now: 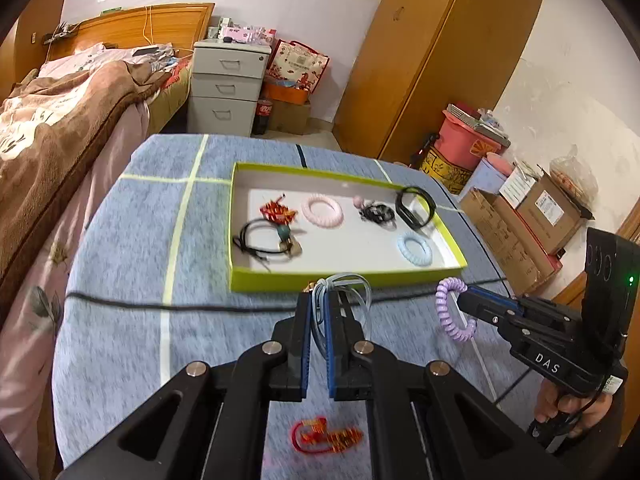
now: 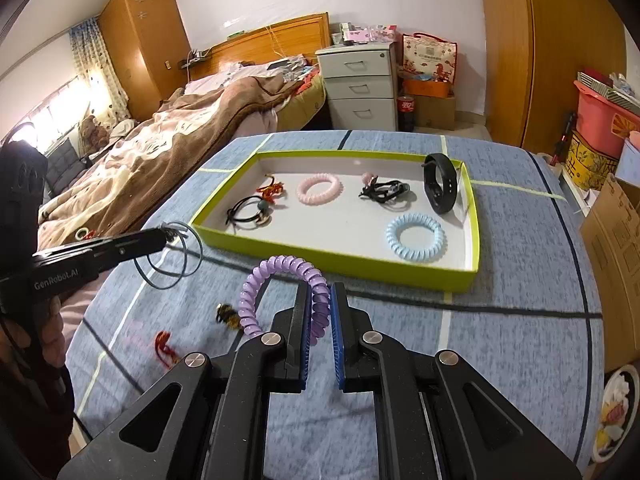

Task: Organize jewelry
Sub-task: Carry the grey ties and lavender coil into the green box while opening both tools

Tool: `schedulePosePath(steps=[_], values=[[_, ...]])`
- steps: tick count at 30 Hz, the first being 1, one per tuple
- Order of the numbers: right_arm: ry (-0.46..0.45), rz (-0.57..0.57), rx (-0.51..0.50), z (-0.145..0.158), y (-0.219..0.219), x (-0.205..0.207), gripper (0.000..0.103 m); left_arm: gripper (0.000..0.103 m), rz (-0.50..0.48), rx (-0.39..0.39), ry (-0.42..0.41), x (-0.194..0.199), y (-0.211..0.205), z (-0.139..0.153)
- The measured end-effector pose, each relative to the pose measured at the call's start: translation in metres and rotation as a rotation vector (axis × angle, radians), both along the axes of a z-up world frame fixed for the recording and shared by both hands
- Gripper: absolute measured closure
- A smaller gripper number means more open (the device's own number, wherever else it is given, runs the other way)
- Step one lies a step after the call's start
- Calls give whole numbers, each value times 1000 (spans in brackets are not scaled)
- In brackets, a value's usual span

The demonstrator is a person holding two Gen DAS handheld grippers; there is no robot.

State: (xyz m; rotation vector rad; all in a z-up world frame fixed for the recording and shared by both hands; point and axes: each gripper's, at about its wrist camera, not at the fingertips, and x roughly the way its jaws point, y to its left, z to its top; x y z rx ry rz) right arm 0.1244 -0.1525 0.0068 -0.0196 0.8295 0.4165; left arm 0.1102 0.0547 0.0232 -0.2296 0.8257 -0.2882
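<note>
My left gripper [image 1: 319,292] is shut on a grey-blue cord loop [image 1: 356,296], held above the blue cloth just short of the green-rimmed tray [image 1: 344,278]. My right gripper [image 2: 321,294] is shut on a purple coil band [image 2: 276,280], also in front of the tray [image 2: 332,258]. In the left wrist view that gripper [image 1: 464,300] shows at the right with the purple coil band [image 1: 454,312] hanging from it. In the tray lie a pink coil [image 2: 319,188], a pale blue coil [image 2: 416,237], a black wristband [image 2: 440,188], black ties [image 2: 246,210] and a red ornament [image 2: 272,190].
On the cloth near me lie a red knotted ornament [image 1: 324,436], a red cord [image 2: 164,346] and a dark gold trinket [image 2: 226,314]. A black cable [image 1: 160,304] crosses the table in front of the tray. A bed stands left, boxes [image 1: 532,220] right.
</note>
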Motion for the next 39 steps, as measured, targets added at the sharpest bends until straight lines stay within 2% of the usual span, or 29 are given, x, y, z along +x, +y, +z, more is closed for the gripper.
schedulePosePath(steps=[6, 9, 22, 33, 37, 39], values=[[8, -20, -4, -1, 2, 26, 93, 97, 2, -14, 0, 29, 3, 5], [15, -33, -15, -3, 3, 40, 93, 97, 4, 4, -9, 40, -1, 7], [58, -54, -72, -25, 8, 90, 93, 97, -36, 18, 37, 104, -16, -6], [63, -69, -119, -36, 9, 104, 93, 97, -31, 56, 95, 136, -25, -31], [63, -74, -132, -37, 10, 107, 93, 97, 2, 121, 90, 140, -29, -37], [66, -71, -136, -39, 11, 109, 93, 96, -5, 94, 101, 141, -28, -40]])
